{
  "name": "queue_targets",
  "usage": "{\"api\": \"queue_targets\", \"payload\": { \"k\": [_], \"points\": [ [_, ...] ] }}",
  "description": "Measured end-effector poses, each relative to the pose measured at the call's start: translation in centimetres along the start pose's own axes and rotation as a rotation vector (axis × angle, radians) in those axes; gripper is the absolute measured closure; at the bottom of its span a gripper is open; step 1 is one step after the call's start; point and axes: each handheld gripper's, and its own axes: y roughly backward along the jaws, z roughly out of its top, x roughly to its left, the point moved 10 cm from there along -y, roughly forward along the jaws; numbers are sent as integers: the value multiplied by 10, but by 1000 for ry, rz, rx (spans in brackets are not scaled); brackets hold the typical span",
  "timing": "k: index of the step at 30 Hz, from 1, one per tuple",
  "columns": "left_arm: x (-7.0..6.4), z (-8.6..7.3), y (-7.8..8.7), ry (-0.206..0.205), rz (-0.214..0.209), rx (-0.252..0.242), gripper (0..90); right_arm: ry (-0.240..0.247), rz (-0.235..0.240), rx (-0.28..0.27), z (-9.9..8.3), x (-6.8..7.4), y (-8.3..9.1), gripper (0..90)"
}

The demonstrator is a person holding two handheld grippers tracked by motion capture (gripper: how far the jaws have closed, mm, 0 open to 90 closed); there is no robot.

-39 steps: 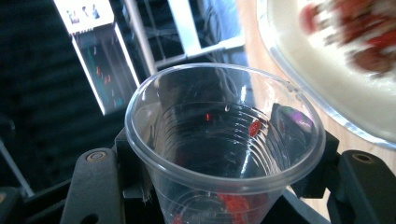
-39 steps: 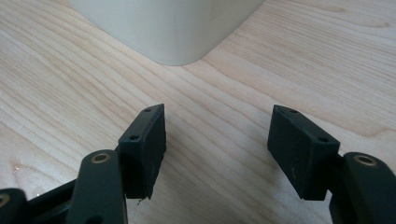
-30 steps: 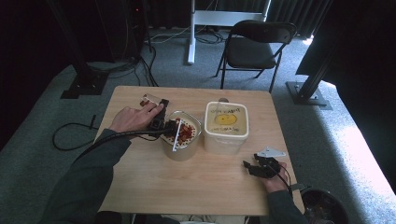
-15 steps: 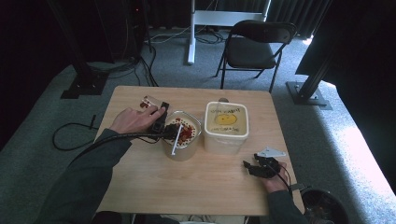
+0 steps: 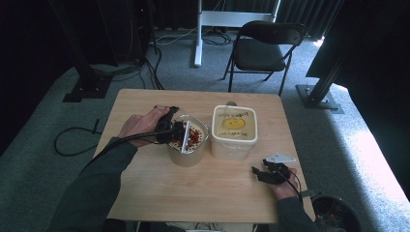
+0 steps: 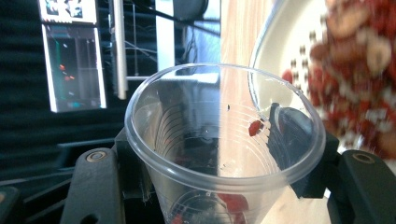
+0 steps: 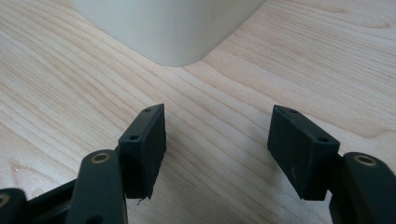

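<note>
The left tool (image 6: 219,186) grips a clear plastic cup (image 6: 224,154) by its wall, tipped over the bowl (image 5: 189,145) near the middle of the bench (image 5: 159,193); the cup looks light, thin and easy to crush, so a gentle hold below the rim seems best. The right tool (image 7: 219,154) rests wide open and empty near the right front corner, beside the cream tub (image 5: 235,130). The wood is smooth, and the room around is dark, with a folding chair (image 5: 266,48) behind.
</note>
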Motion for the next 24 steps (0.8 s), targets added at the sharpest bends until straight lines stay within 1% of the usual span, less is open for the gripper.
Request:
{"api": "queue_targets", "payload": {
  "k": [1, 3, 5, 9, 10, 11, 12, 13, 14, 15, 18, 19, 20, 21, 23, 24],
  "points": [
    [4, 3, 2, 60, -24, -28, 373, -1, 0, -1, 0, 0, 0, 363],
    [11, 7, 3, 138, -43, -66, 373, -1, 0, -1, 0, 0, 0, 363],
    [17, 13, 6, 225, -72, -114, 373, -1, 0, -1, 0, 0, 0, 363],
    [30, 31, 10, 357, -128, -208, 370, 0, 0, -1, 0, 0, 0, 363],
    [32, 36, 10, 394, -148, -232, 370, 0, 0, -1, 0, 0, 0, 363],
    [36, 41, 10, 440, -172, -260, 370, -1, 0, -1, 0, 0, 0, 363],
    [42, 48, 10, 504, -201, -295, 370, -1, 1, -1, 0, 1, 0, 363],
    [43, 50, 10, 523, -210, -306, 369, 0, 1, -1, 0, 1, 0, 363],
    [48, 55, 9, 569, -235, -329, 369, 0, 1, -1, 0, 1, 0, 363],
    [51, 59, 9, 610, -249, -354, 369, 0, 2, -2, 0, 1, 0, 362],
    [61, 72, 7, 710, -304, -414, 366, 0, 2, -1, 0, 1, 0, 362],
    [63, 76, 7, 735, -317, -429, 364, 1, 2, -2, 0, 1, 0, 363],
    [66, 83, 6, 776, -344, -456, 362, 1, 2, -1, 0, 1, 0, 363],
    [68, 88, 5, 807, -359, -481, 362, 1, 2, -1, 0, 1, 0, 362],
    [74, 97, 3, 890, -385, -536, 357, 1, 3, -1, 0, 1, 0, 362],
    [74, 97, 3, 890, -385, -536, 354, 1, 3, -1, 0, 1, 0, 363]
  ]
}}
